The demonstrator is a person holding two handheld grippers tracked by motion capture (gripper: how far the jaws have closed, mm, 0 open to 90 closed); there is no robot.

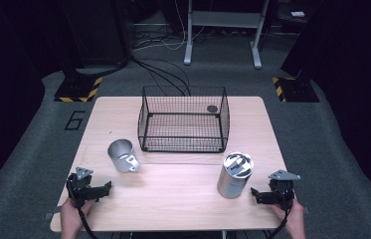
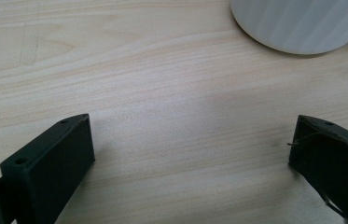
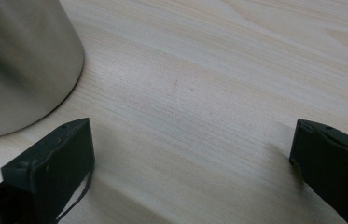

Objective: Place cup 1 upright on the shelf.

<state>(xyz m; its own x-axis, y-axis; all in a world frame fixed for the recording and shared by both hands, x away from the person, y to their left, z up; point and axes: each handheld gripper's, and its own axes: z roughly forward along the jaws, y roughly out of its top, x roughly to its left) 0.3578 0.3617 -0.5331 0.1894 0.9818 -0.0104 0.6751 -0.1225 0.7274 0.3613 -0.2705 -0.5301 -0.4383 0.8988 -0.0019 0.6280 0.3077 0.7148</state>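
A steel cup (image 1: 122, 156) with a handle lies on its side on the left of the wooden table (image 1: 173, 194). A tall steel canister (image 1: 235, 175) with a lid stands upright on the right. My left gripper (image 1: 104, 189) rests near the front left edge, a little in front of the cup. Its jaws stand open over bare wood (image 2: 192, 126), and the cup's pale rim (image 2: 302, 23) is ahead to the right. My right gripper (image 1: 256, 195) sits just right of the canister, open (image 3: 192, 128), with the canister's wall (image 3: 17, 60) close beside the left jaw.
A black wire basket (image 1: 183, 124) stands at the middle back of the table, with a small dark round spot (image 1: 212, 108) at its far right corner. Bare wood lies between cup and canister. Cables and a metal frame stand on the floor behind.
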